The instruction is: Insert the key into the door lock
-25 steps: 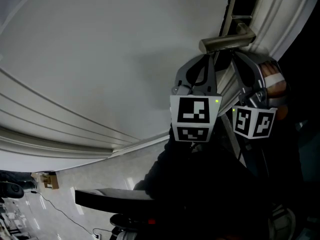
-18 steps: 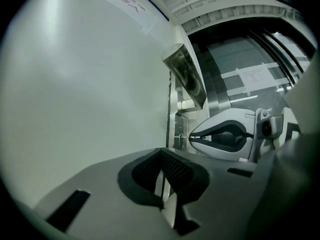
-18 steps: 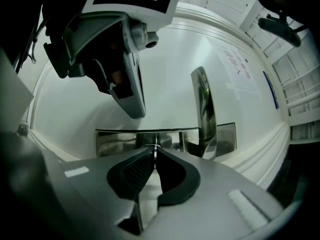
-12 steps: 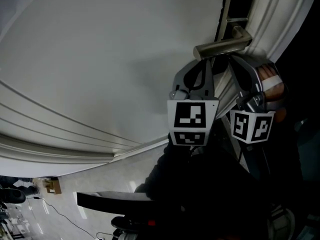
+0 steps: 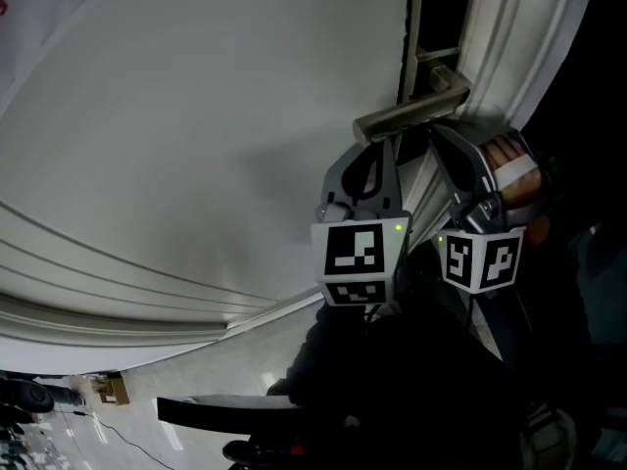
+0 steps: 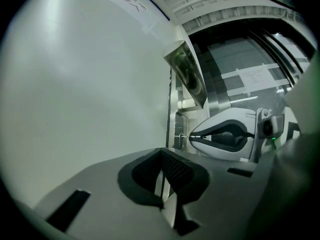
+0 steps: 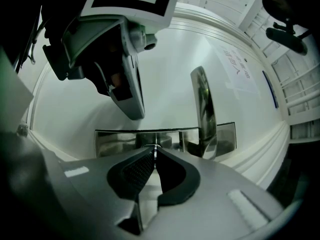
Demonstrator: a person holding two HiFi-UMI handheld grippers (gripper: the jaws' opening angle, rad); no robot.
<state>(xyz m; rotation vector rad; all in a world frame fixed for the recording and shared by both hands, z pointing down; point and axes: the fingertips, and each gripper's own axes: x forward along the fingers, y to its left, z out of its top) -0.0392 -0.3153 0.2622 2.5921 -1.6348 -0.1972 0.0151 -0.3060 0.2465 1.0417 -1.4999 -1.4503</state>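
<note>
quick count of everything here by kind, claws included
claws: 2 (left claw, right claw)
key: 1
lock plate: 1
handle: 1
door: 1
total: 6

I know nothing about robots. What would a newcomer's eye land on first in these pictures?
First, the metal door handle jutting from the big white door, with two hand-held tools crowded just beneath it. The right tool is shut on a thin key pointed at the shiny lock plate. The left tool sits beside it, shut on nothing.
</note>
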